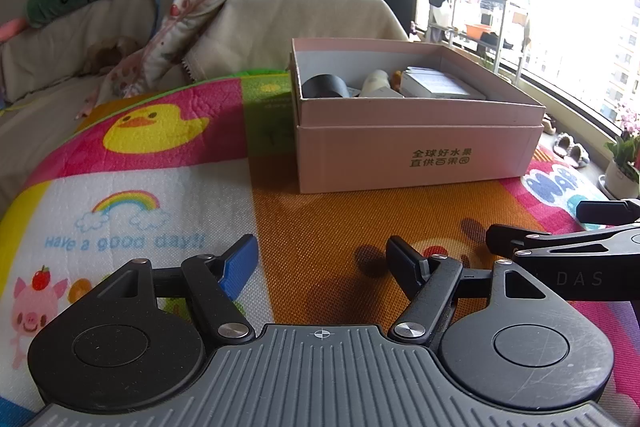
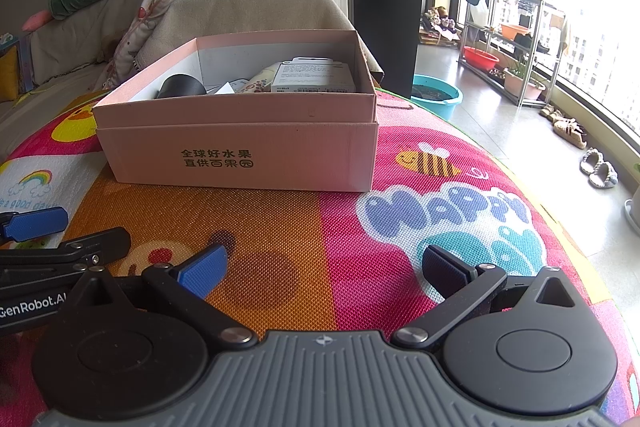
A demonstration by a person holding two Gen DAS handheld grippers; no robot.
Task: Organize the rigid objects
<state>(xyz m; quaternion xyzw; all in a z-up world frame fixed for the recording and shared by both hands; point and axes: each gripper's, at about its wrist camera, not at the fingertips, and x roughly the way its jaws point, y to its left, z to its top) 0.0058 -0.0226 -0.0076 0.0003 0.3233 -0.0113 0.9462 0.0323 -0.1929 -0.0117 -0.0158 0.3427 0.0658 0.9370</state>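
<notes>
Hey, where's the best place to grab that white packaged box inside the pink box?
Probably across the short sides of the white packaged box, coming down from above: it lies flat atop the other items, near the pink box's right wall, so sideways approaches look blocked.

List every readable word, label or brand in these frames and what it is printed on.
"全球好水果 直供百果园": front of the pink cardboard box.
"Have a good day!!": play mat.
"HAPPY": play mat, right wrist view.
"GenRobot.AI": left gripper body.
"DAS": right gripper body, cut off.
White carton label: too small to read.
</notes>
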